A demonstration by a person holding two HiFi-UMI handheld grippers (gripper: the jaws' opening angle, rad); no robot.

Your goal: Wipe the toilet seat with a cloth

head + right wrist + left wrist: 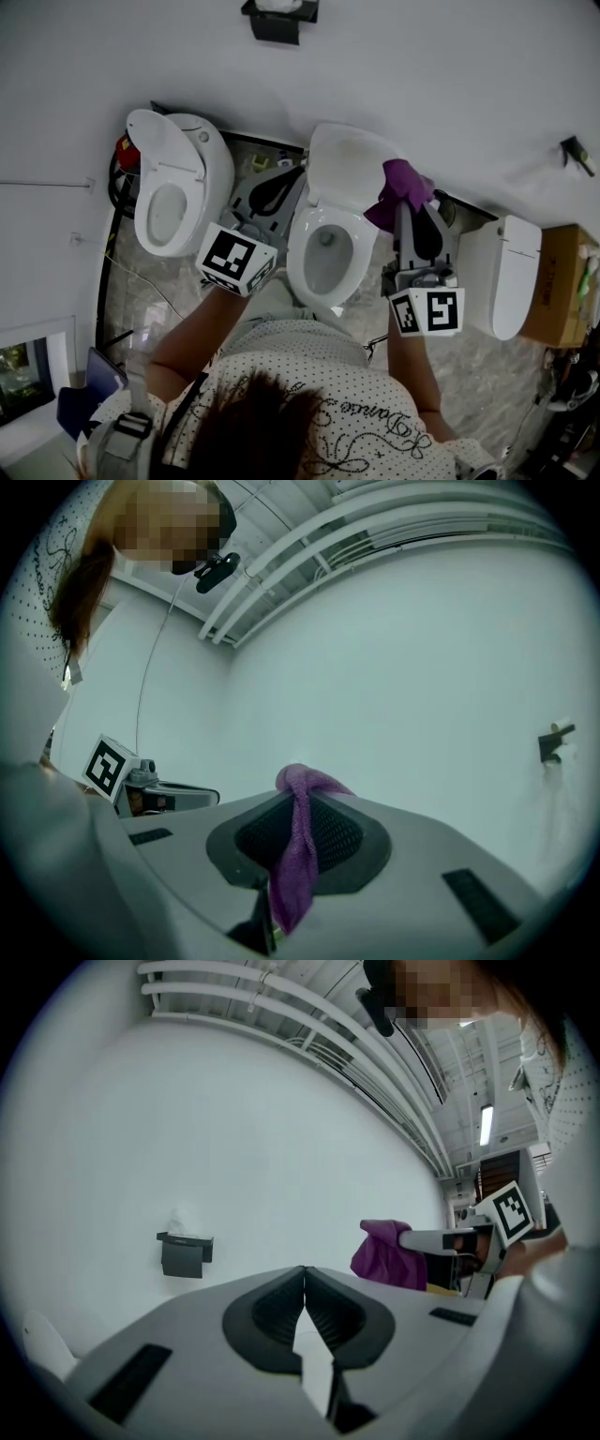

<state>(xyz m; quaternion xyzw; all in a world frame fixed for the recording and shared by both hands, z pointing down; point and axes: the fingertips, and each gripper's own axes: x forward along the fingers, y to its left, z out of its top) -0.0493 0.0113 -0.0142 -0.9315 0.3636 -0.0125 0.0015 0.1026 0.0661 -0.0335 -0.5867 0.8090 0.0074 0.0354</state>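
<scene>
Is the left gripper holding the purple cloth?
No: the left gripper is shut and empty, while the soft purple cloth is pinched in the right gripper.

The cloth (pixel 298 855) is purple, nubby terry; the toilet (pixel 364 230) looks glossy white ceramic; the right tongs' pads (pixel 333 836) are matt, ribbed dark rubber; the floor (pixel 178 281) is polished marbled stone.
</scene>
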